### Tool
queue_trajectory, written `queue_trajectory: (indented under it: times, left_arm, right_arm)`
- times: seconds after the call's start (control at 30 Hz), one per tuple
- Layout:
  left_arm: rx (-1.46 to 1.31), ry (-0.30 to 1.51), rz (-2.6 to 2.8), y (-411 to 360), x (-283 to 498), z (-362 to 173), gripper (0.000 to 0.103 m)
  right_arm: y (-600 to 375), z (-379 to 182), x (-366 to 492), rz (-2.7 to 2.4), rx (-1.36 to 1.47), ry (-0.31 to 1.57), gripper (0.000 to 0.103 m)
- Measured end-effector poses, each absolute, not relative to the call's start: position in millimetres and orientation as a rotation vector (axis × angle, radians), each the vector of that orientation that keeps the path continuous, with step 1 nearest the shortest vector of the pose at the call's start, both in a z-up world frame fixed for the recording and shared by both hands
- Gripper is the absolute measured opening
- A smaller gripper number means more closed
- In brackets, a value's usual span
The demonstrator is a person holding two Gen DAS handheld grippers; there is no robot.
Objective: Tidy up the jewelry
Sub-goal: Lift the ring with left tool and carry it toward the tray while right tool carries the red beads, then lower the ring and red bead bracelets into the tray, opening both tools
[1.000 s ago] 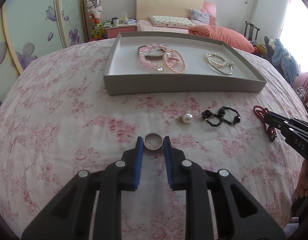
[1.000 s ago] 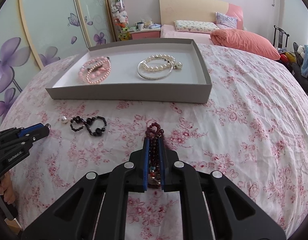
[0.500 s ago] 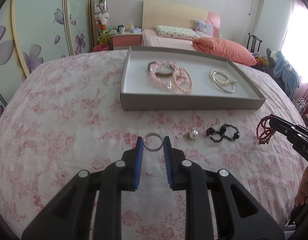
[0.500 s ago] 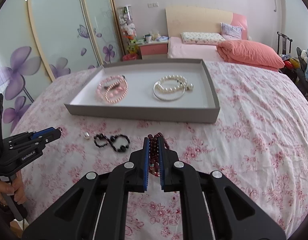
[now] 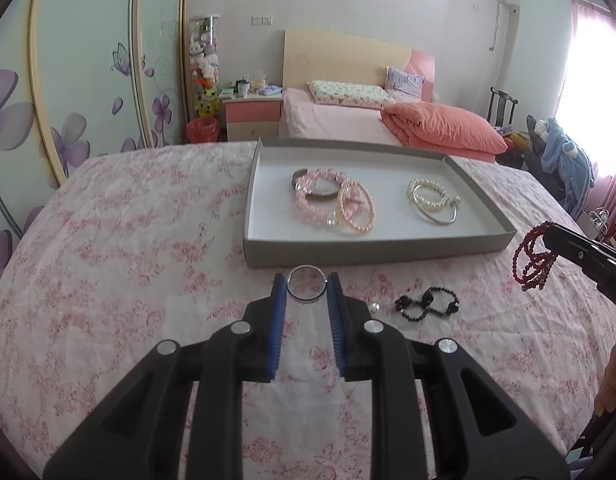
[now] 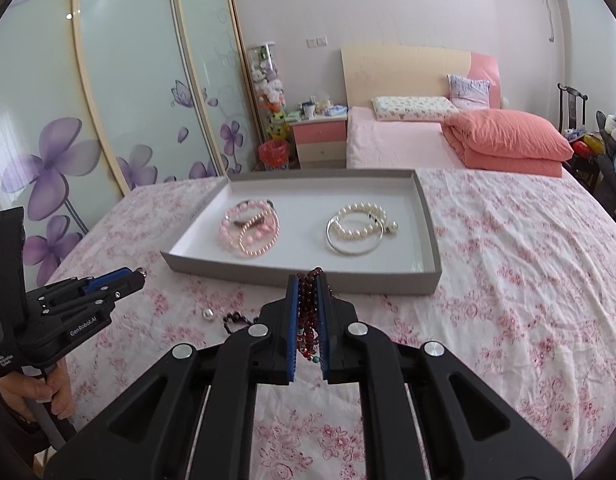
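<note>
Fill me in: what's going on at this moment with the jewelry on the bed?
A person holds a gripping tool in each hand above a floral bedspread. The left tool is shut on a silver ring; the right tool is shut on a dark red bead bracelet. Both pieces are off the bed, short of the grey tray, which already holds pink and pearl bracelets. A black bead bracelet and a loose pearl lie on the bedspread.
</note>
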State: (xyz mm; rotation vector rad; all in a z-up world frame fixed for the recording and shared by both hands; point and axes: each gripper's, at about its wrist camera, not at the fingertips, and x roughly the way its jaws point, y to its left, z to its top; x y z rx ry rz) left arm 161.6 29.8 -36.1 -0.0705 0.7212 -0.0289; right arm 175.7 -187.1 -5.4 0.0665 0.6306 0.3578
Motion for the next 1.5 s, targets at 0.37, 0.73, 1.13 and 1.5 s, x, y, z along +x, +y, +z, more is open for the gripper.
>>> queue_trajectory:
  times: [0.37,0.73,1.13,1.5]
  left_arm:
    - [-0.06,0.619,-0.043,23.3,176.8,-3.2,0.021]
    - [-0.073,0.571,-0.061,19.4,219.5,14.7,0.021]
    - [-0.111,0.655,-0.092,19.0,279.4,-11.8,0.021]
    - [-0.141,0.736,-0.112,13.2,320.2,-39.7,0.021]
  right_arm:
    - [-189.3,19.0,189.6,0.341,0.071,0.539,0.009]
    - [-182.5,32.8,227.2,0.333,0.083,0.481,0.009]
    - [-174.2,5.2,280.0,0.325,0.094,0.561,0.009]
    - [-164.8,-24.2,317.5,0.324,0.111,0.649,0.009]
